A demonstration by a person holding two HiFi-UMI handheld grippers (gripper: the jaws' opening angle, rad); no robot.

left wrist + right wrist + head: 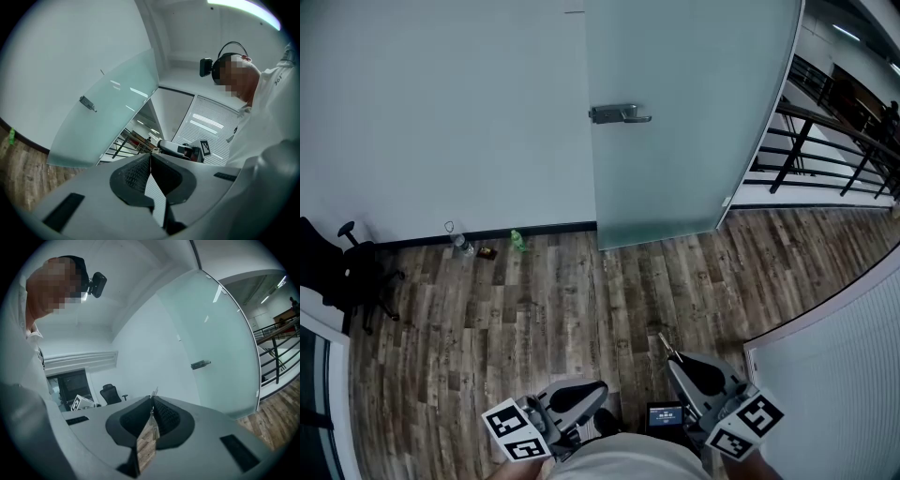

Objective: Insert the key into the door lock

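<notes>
A frosted glass door [694, 122] stands ahead, with a metal lever handle [619, 114] and lock near its left edge. Both grippers hang low by the person's body, far from the door. My right gripper [673, 360] is shut on a small key [664, 342] whose thin tip sticks out past the jaws. In the right gripper view the key [153, 393] shows above the closed pads, and the handle [200, 364] is far off. My left gripper [600, 385] is shut with nothing in it, its pads meeting at the tip [150, 156]. The handle [87, 103] is small in the left gripper view.
Wood-plank floor runs up to the door. By the wall base lie a clear bottle [462, 246] and a green bottle [517, 240]. A black office chair [347, 267] stands at left. A black railing [825, 150] lies beyond the door, and a white ribbed wall [834, 375] is at right.
</notes>
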